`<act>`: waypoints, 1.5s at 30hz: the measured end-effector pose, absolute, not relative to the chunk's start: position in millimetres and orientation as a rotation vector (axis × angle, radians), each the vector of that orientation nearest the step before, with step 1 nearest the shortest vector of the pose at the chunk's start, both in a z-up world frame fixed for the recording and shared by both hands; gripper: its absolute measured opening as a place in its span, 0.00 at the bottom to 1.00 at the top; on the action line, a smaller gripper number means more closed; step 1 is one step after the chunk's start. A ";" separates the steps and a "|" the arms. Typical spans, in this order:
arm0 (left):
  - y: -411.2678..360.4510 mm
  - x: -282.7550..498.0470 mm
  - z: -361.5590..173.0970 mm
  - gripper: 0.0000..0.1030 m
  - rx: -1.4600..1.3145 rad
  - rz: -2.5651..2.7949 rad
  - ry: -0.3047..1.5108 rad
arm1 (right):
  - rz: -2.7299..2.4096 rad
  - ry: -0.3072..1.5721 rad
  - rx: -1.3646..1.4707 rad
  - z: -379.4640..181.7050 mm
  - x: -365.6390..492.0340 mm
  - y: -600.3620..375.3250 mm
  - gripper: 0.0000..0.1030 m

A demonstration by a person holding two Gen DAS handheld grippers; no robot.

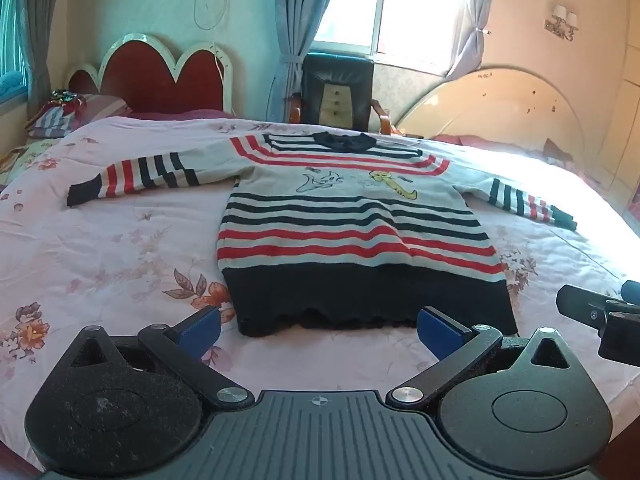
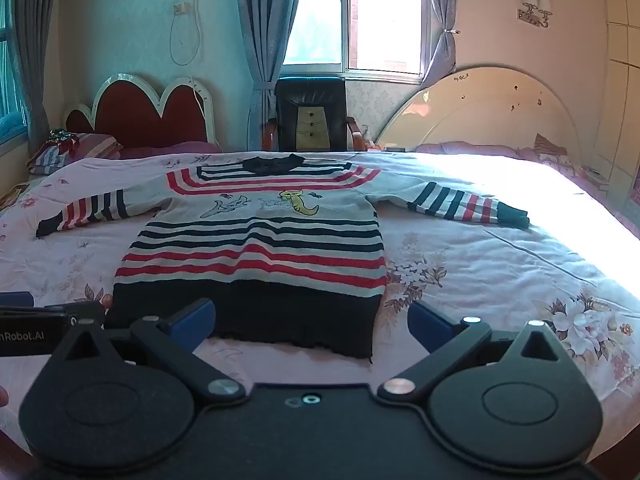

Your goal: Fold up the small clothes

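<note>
Striped sweater [image 1: 352, 216] flat, sleeves outspread

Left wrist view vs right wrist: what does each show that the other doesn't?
Only the left wrist view: the right gripper entering at the right edge, and the left gripper with jaws wide apart before the sweater's dark hem.

Only the right wrist view: the left gripper's body at the left edge with printed lettering, and the right gripper, also open.

Both: the striped sweater lying flat with sleeves spread on the floral bedsheet, the black chair, the red headboard, and the window.
</note>
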State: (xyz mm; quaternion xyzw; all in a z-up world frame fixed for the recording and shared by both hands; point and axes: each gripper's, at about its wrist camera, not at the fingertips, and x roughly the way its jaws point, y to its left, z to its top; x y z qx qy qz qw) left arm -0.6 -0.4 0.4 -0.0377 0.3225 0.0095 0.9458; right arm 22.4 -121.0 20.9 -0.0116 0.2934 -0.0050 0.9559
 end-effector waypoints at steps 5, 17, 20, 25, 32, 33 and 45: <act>8.6 -3.5 0.4 1.00 -0.114 0.015 0.652 | -0.008 0.595 -0.016 20.1 20.8 -122.5 0.99; -4.0 2.4 -1.2 1.00 -0.085 0.030 0.667 | -0.005 0.605 -0.025 19.2 23.8 -119.3 0.99; -4.4 2.9 -0.8 1.00 -0.089 0.028 0.670 | -0.004 0.607 -0.024 19.8 24.2 -120.1 0.99; -3.0 3.6 -0.7 1.00 -0.090 0.027 0.672 | 0.000 0.612 -0.020 16.6 27.9 -122.8 0.99; -3.3 4.9 -1.1 1.00 -0.090 0.029 0.673 | 0.001 0.614 -0.021 17.1 28.5 -122.6 0.99; -3.3 5.1 -1.2 1.00 -0.090 0.029 0.672 | 0.002 0.613 -0.020 16.9 28.3 -122.5 0.99; -2.4 7.1 -2.3 1.00 -0.090 0.030 0.676 | -0.001 0.616 -0.020 16.9 29.7 -122.2 0.99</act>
